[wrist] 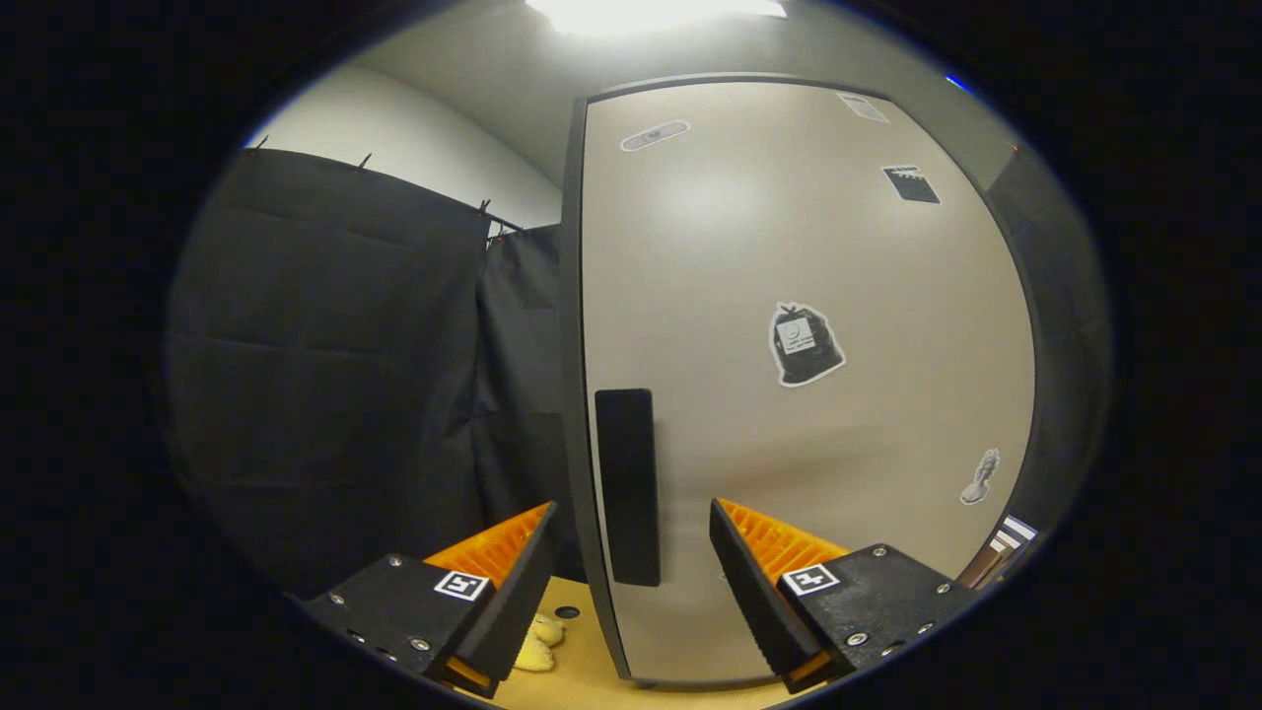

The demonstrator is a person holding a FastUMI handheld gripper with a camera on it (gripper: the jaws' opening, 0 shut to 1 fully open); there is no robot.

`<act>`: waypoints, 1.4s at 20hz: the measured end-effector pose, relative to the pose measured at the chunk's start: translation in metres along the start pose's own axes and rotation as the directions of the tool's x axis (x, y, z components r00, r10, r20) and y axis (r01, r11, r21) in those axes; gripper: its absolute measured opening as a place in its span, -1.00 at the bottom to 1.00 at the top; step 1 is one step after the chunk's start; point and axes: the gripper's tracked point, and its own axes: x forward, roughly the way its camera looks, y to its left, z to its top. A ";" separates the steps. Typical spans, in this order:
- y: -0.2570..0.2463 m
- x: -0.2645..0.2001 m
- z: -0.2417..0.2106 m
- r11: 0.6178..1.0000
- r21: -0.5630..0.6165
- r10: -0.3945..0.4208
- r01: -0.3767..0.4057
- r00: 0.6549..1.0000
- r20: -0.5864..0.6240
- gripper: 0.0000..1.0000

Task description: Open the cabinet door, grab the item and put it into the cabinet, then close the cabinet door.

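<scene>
Two spread fingers [631, 537] astride cabinet door [789, 394].

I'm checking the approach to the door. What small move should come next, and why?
Probably ease forward and close on the handle: the gripper has its jaws open with the handle between them, not yet touched, and the cabinet door looks shut.

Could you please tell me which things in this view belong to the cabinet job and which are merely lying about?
Part of the job:
- cabinet door, shut
- its dark handle, between the open tool's fingers
- yellow soft item on the wooden surface, beside the door's edge

Just there:
- stickers on the door, such as the dark one
- black curtain
</scene>
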 end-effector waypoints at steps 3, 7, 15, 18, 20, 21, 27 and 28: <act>0.001 0.014 -0.004 1.000 -0.008 -0.030 0.030 0.999 -0.016 0.69; -0.006 0.029 -0.012 0.997 -0.015 -0.074 0.073 0.996 -0.050 0.31; -0.003 0.026 -0.017 0.999 -0.033 -0.040 0.037 0.995 -0.090 -0.55; 0.001 0.015 -0.016 0.999 -0.032 -0.009 0.006 0.995 -0.096 -0.56; 0.003 0.007 -0.015 1.000 -0.017 0.011 -0.013 0.995 -0.102 -0.56; 0.005 0.002 -0.013 1.000 -0.017 0.019 -0.021 0.994 -0.104 -0.56; 0.003 -0.030 -0.007 0.997 -0.005 0.079 -0.080 0.989 -0.124 -0.56; 0.003 -0.035 -0.006 0.996 -0.006 0.086 -0.087 0.988 -0.127 -0.56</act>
